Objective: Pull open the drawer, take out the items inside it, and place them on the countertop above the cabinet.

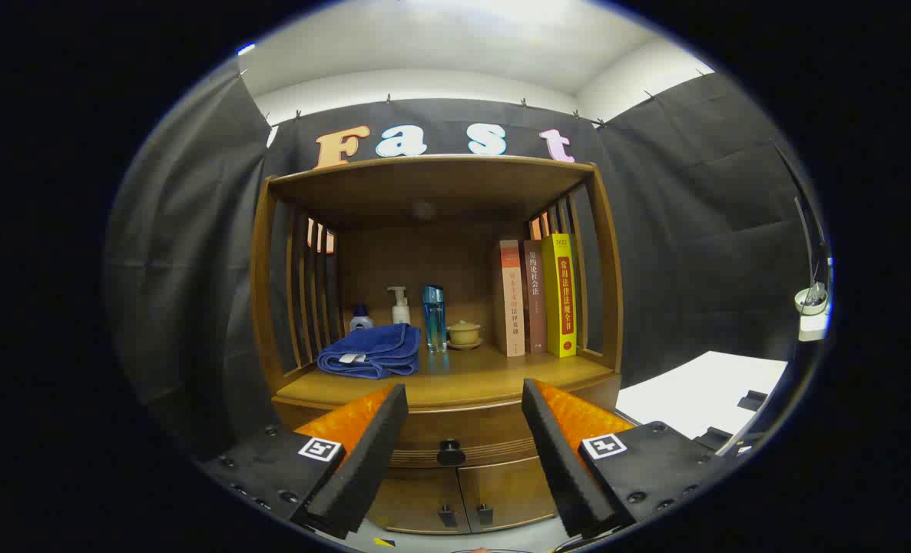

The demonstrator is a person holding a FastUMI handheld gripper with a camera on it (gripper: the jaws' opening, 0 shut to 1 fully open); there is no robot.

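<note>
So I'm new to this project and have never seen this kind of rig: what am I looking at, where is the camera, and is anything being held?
The camera rides on a handheld two-finger tool that a person carries, so this gripper view looks forward along its tongs. Their two fingers stand wide apart and hold nothing.

Ahead is a wooden cabinet. Its drawer is closed, and the dark drawer knob sits between the fingers, further off. Below it are two small doors.

On the countertop above the drawer lie a folded blue towel, a small bottle, a pump bottle, a tall blue glass bottle, a lidded cup on a saucer and three upright books.
</note>
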